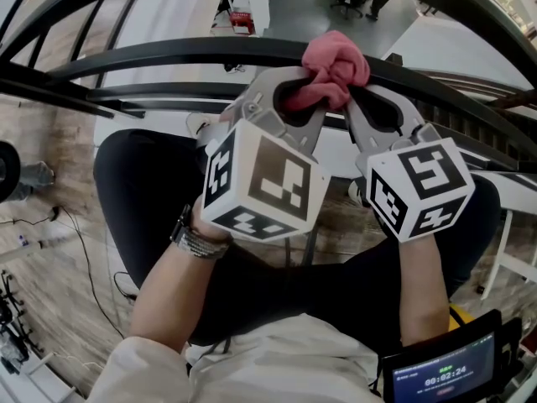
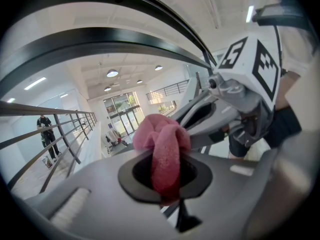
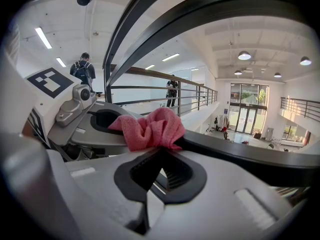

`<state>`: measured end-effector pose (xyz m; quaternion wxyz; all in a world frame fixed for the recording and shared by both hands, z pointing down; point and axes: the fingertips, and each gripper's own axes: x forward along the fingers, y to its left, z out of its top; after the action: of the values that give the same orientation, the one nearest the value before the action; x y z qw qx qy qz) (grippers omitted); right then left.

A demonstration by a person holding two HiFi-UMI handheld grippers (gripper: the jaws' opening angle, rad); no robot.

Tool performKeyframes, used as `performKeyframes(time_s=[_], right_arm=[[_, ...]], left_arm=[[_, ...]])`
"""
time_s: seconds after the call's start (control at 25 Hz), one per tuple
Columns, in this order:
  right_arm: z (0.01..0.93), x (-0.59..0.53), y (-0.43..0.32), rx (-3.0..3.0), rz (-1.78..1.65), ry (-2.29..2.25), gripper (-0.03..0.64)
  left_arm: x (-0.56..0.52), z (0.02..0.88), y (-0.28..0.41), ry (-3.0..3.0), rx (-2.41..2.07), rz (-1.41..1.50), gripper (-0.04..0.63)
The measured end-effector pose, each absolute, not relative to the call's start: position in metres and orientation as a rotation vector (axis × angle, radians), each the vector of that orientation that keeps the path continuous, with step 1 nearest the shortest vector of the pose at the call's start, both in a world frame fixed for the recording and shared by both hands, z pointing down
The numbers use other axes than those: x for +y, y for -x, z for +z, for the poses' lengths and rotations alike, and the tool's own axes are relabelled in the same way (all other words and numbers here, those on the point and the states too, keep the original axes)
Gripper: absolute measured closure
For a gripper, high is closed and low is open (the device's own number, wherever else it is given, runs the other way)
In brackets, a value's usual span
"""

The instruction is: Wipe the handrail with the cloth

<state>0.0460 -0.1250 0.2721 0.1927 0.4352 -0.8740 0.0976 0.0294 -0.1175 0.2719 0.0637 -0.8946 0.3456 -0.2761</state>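
Tongs, two. Your left gripper has its jaws closed on the pink cloth; its own view shows a fold of that cloth running down through the jaw opening. Your right gripper is closed too, its tips pinching the same bunch from the other side. Cloth sits bunched on top of the black handrail, touching it. Head view alone shows your wristwatch and a timer screen; right gripper view alone shows a distant person with a backpack by a far railing.
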Motion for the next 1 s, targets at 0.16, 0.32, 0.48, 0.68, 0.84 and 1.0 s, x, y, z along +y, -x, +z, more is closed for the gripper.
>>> performKeyframes(time_s=[0.16, 0.32, 0.48, 0.68, 0.84, 1.0], right_arm=[[0.272, -0.125, -0.049, -2.451, 0.276, -1.225, 0.615], [0.273, -0.125, -0.052, -2.449, 0.277, -1.231, 0.615], [0.273, -0.125, -0.054, -2.447, 0.279, -1.234, 0.615], [0.274, -0.126, -0.056, -2.438, 0.278, -1.230, 0.615], [0.274, -0.125, -0.059, -2.437, 0.274, -1.227, 0.615], [0.276, -0.124, -0.063, -2.430, 0.275, -1.236, 0.615]], left_arm=[[-0.118, 0.272, -0.032, 2.701, 1.038, -0.837, 0.565], [-0.117, 0.272, -0.036, 2.700, 1.028, -0.837, 0.565], [-0.117, 0.273, -0.037, 2.702, 1.019, -0.838, 0.565], [-0.117, 0.273, -0.040, 2.701, 1.017, -0.850, 0.565], [-0.117, 0.274, -0.043, 2.707, 1.002, -0.858, 0.565], [-0.116, 0.276, -0.048, 2.713, 0.985, -0.865, 0.565]])
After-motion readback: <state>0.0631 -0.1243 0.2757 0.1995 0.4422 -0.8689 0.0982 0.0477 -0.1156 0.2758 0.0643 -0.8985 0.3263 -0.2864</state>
